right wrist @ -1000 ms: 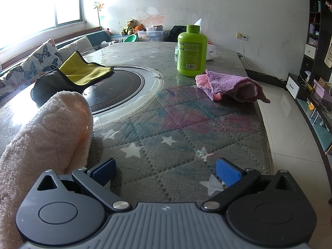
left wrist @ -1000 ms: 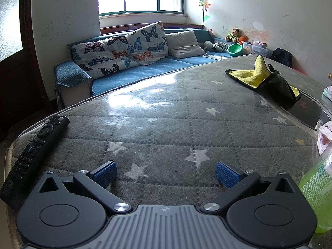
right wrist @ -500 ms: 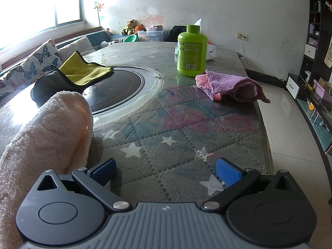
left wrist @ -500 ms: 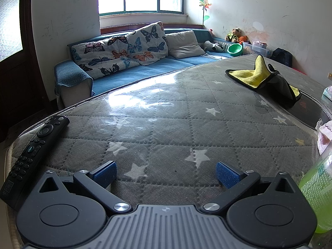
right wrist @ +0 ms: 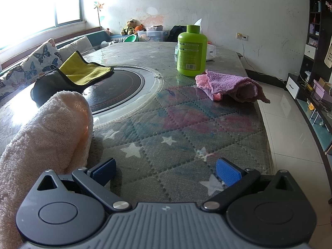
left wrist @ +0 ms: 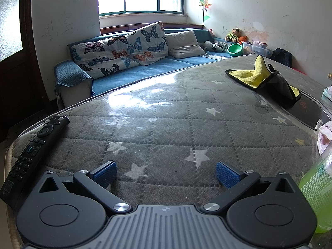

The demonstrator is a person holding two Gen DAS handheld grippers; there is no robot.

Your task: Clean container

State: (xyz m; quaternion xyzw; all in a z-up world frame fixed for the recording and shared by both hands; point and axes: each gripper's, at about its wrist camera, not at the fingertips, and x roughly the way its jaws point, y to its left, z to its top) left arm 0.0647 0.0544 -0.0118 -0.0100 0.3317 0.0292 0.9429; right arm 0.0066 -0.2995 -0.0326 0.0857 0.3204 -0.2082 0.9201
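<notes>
The green bottle [right wrist: 192,50] stands straight up on the bench [right wrist: 186,137], in the upper middle of the right wrist picture. It is well ahead of the right claw [right wrist: 166,171] and a bit to the right of its middle line. The bottle's long way runs up and down, with the cap on top. The right claw is open wide and holds nothing.

The same green bottle [left wrist: 317,195] fills the lower right edge of the left wrist picture. There it is very close, just beside the left claw [left wrist: 166,174], out past its right finger and not between the fingers. So I think the left claw is the nearer one. It is open wide too, and empty.

A pink and purple cloth [right wrist: 230,86] lies just in front of the bottle, at the right of the right wrist picture. A fluffy cream towel [right wrist: 45,132] sits at the lower left, right beside the right claw. A yellow and grey cloth [right wrist: 72,73] lies far off at the left.

Nothing is held yet, so the cleaning looks not begun. I would guess the left claw takes the bottle and the right claw takes a cloth.
</notes>
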